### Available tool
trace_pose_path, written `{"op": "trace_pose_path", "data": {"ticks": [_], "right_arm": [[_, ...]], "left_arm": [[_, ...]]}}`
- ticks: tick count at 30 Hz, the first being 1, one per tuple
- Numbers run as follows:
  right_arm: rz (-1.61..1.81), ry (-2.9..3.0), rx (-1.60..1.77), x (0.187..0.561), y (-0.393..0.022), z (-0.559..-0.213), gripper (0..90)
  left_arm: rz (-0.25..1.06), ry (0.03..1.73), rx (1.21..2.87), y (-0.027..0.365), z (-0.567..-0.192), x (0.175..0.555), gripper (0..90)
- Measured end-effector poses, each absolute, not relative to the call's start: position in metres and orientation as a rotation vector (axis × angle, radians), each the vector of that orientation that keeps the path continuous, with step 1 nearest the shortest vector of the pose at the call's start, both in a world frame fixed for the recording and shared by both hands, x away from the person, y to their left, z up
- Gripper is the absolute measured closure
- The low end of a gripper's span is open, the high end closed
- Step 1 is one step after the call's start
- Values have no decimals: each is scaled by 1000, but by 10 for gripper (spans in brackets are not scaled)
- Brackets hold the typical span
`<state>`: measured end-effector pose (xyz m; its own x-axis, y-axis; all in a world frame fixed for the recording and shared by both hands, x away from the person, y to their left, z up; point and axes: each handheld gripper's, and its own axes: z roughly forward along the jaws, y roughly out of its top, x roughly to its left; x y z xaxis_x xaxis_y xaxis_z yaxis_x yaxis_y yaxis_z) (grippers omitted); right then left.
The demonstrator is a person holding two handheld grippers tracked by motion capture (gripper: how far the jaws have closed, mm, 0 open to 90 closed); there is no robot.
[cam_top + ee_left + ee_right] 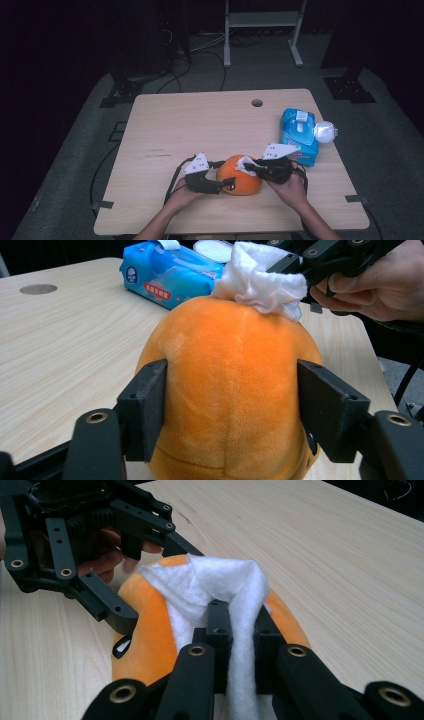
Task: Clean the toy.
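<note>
Left gripper (232, 410) jaws clamp orange plush (230, 385); right gripper (235, 645) jaws pinch white wipe (220, 587) atop; wipes pack (299, 135) well apart.

Toy (235, 390) cut off at the bottom edge of the left gripper view, its flanks covered by the left gripper (232, 410). Underside hidden in the high view; face unreadable there. Wipe (235, 630) partly buried between the closed right gripper (237, 645), lower end cut by the right gripper view's bottom edge. Print on the pack (299, 135) too small to read. White round thing (325, 132) beside it too blurred to identify. Forearms cut off at the high view's bottom edge.
</note>
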<state>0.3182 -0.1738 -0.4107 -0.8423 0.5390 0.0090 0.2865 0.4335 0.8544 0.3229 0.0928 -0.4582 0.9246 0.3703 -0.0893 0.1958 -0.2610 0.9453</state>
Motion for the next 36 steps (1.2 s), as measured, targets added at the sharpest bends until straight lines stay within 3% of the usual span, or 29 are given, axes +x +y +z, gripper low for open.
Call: {"op": "trace_pose_path", "data": {"ticks": [4,7,9,10,14,16,24,36], "right_arm": [[1368,2427,708,318,-173,-411,819],[1371,2439,690,318,-170,-411,819],[1361,2439,682,317,-168,-411,819],[1361,2439,682,317,-168,-411,819],[1353,2412,677,317,-170,-405,818],[1366,2373,641,313,-168,-397,818],[1286,2394,438,300,-125,-395,814],[1304,2342,627,311,-177,-401,809]], "left_arm": [[161,456,1881,91,-455,323,268],[131,424,1974,87,-448,328,78],[136,396,1989,86,-447,330,56],[136,396,1989,86,-447,330,77],[165,381,2013,86,-443,330,314],[159,373,2020,85,-441,329,364],[176,420,2070,80,-436,327,375],[126,466,2051,92,-445,325,372]]}}
